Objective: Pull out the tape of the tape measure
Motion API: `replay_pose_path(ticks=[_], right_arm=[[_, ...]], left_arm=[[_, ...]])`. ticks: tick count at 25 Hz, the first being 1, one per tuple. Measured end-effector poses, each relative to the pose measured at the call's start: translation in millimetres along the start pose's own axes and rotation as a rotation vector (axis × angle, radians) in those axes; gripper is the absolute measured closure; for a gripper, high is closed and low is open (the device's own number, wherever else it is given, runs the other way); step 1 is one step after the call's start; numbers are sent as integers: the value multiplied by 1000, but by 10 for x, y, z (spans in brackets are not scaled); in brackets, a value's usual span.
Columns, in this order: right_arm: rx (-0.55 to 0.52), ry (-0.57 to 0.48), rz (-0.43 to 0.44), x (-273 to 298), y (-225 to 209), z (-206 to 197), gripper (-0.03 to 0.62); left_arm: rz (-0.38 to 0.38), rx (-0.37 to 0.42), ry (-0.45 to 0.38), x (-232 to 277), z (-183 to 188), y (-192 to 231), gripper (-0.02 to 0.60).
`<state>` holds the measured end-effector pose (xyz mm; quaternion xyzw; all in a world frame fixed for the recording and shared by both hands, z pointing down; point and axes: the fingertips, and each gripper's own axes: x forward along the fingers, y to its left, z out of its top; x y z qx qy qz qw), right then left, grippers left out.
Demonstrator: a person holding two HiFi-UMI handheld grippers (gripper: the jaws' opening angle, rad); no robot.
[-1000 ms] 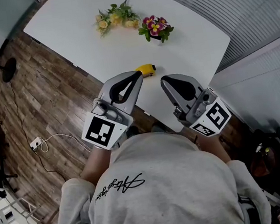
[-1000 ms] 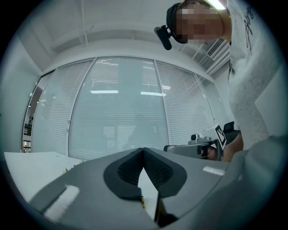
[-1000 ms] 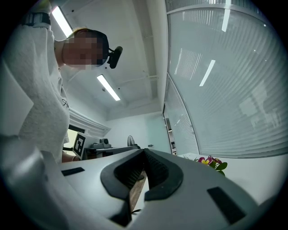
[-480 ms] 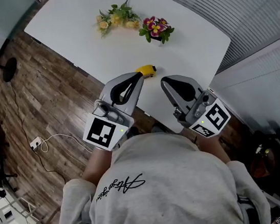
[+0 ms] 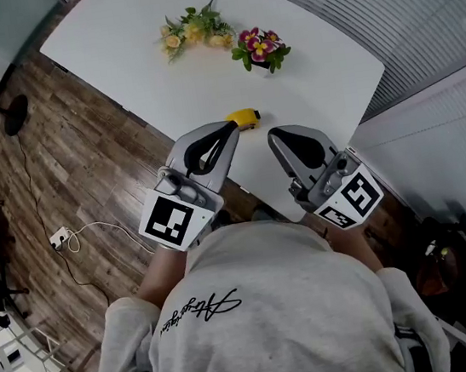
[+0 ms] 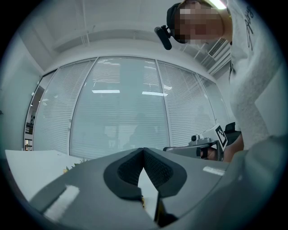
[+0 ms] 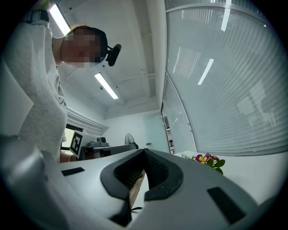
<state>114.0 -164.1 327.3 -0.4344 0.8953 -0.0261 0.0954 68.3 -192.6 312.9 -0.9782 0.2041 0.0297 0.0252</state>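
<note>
**A:** Has anything shifted in the last second?

**B:** Nothing. Both grippers sit where they were, and the tape measure (image 5: 245, 117) lies in the same spot on the white table (image 5: 320, 74).

**A:** Where is that spot?

**B:** Near the table's close edge. It is a small yellow case just beyond the tip of the left gripper (image 5: 231, 126). From the head view the tip overlaps the case's left end, and I cannot tell whether it touches.

**A:** And that gripper's fingers?

**B:** They are pressed together at the tips with nothing clamped between them. In the left gripper view the ribbed pads meet in a point. Lower down, the gap shows only a sliver of white tabletop and a speck of yellow.

**A:** The right gripper (image 5: 274, 135)?

**B:** The same: its jaws are closed tip to tip and empty. It is held beside the left one, apart from it, over the table's near edge. It is to the right of the tape measure and does not touch it.

**A:** What else is on the table?

**B:** A spray of yellow flowers (image 5: 192, 30) and a bunch of pink flowers (image 5: 259, 46) lie toward the far side, well apart from the tape measure.

**A:** And below?

**B:** The person's grey sweatshirt (image 5: 260, 314) fills the bottom of the head view. The wooden floor (image 5: 83, 159) is at the left, with a white cable (image 5: 93, 229) lying on it.
</note>
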Motion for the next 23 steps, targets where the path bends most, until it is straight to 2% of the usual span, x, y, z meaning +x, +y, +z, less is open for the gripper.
replay_pose_path(ticks=[23], right_arm=[[20,2,-23,-26,-45,-47,592]], left_arm=[[-11,3,13,29,-48,-10,582]])
